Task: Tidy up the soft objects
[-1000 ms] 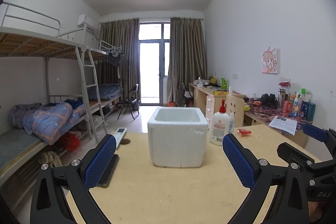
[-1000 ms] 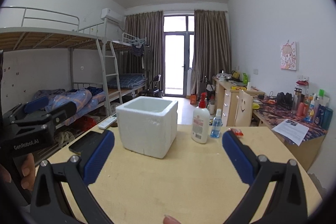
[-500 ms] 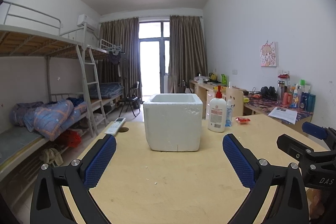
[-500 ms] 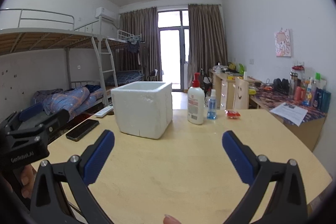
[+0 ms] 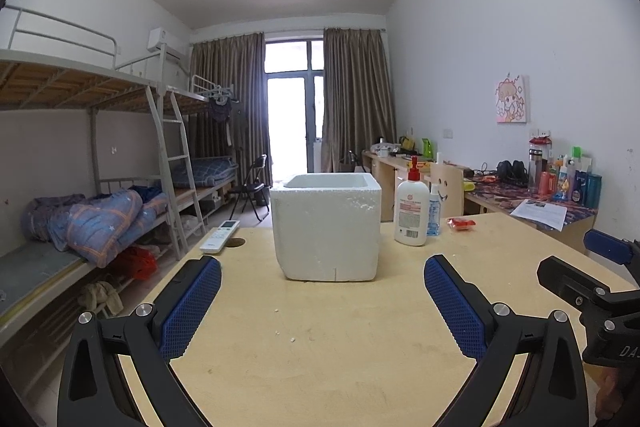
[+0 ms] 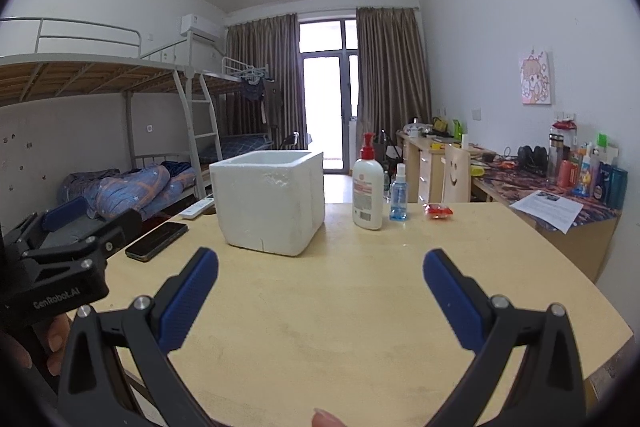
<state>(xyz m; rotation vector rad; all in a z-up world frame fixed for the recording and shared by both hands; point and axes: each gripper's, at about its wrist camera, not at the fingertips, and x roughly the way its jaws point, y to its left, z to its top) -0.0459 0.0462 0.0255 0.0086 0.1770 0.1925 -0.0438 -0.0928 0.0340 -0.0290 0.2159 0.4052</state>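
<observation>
Both jaw sets are spread wide, nothing held. Foam box (image 5: 326, 227) should be approached level by left gripper (image 5: 322, 301) and right gripper (image 6: 320, 291); lotion bottle (image 6: 367, 193) is best avoided.

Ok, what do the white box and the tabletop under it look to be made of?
The white box looks like expanded polystyrene foam: matte, pebbly walls, chipped rim, white crumbs on the table nearby. The tabletop looks like pale wood-grain laminate or veneer, smooth with a low sheen; which of the two I cannot tell.
</observation>
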